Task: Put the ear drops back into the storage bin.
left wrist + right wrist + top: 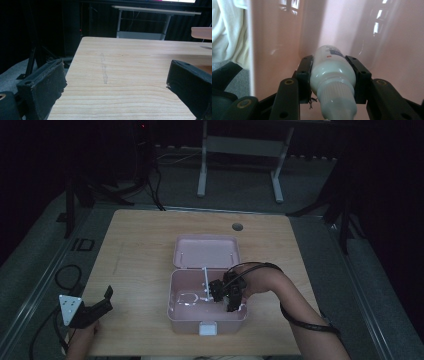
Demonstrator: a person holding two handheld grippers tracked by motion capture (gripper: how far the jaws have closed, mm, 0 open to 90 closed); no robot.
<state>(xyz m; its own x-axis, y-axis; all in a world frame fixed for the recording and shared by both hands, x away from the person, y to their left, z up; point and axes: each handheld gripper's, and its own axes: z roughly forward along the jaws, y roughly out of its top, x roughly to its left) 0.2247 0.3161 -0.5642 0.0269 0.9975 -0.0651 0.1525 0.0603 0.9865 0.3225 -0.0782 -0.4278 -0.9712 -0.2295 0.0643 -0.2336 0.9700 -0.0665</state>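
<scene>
- Right gripper [333, 75]: I have it clamped on a white bottle [332, 72], cap end toward the camera, base aimed into the pink box [175, 312].
- Left gripper [95, 310]: I hold it wide apart and empty over the table [130, 62], well clear of the box.
- Box: open, lid tipped back; clear packets [187, 297] lie inside.
- Risk: the smooth, rounded bottle may slip or roll if I loosen early; the nearby wall could knock it askew.
- Right gripper view: shows the pads on the bottle.
- High view: shows the gripper inside the box, not the grip.
</scene>
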